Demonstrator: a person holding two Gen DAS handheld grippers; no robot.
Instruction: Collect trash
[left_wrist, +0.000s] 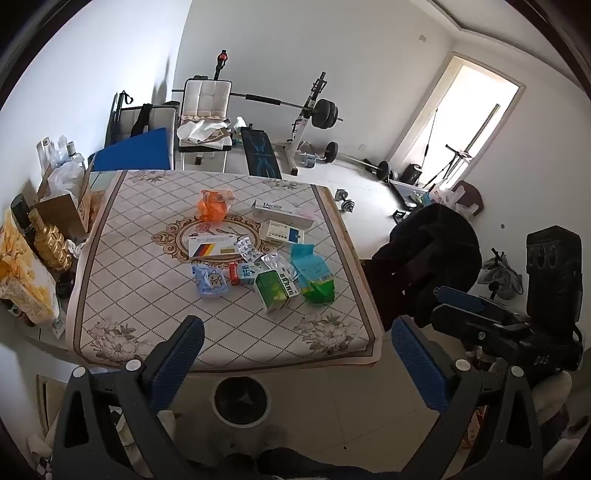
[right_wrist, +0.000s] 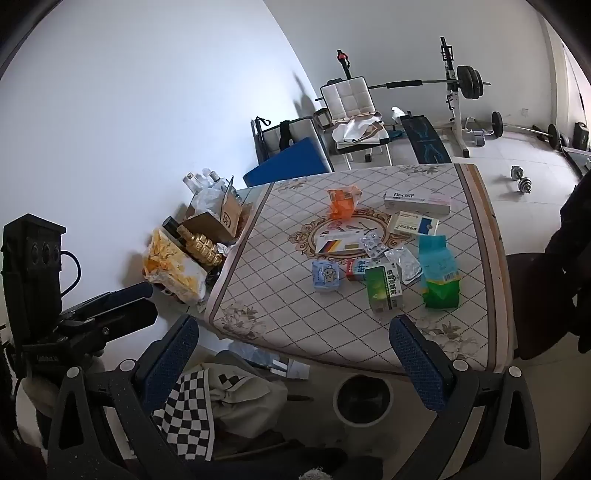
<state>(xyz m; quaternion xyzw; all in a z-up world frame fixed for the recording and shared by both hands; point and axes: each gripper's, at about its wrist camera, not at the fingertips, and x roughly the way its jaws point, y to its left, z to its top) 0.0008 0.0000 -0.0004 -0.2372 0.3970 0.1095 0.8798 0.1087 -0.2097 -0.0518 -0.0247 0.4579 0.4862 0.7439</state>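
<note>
Nothing is being held yet: the left gripper (left_wrist: 295, 354) and the right gripper (right_wrist: 295, 350) are both being kept spread wide and empty, hovering short of the near edge of the table (left_wrist: 110, 236). The trash is lying untouched in a cluster mid-table: an orange bag (left_wrist: 212, 204), a green box (left_wrist: 276, 290), a teal-and-green pouch (left_wrist: 314, 277), blister packs (left_wrist: 249, 251) and other cartons. The round bin (left_wrist: 242, 400) is waiting on the floor below the table edge. By this judgement, the collecting is only being started, with every piece left.

A patterned table (left_wrist: 122, 266) carries boxes (left_wrist: 282, 212), blister packs (left_wrist: 248, 250) and pouches (left_wrist: 314, 275). A bin (left_wrist: 242, 400) stands on the floor (left_wrist: 354, 406).
</note>
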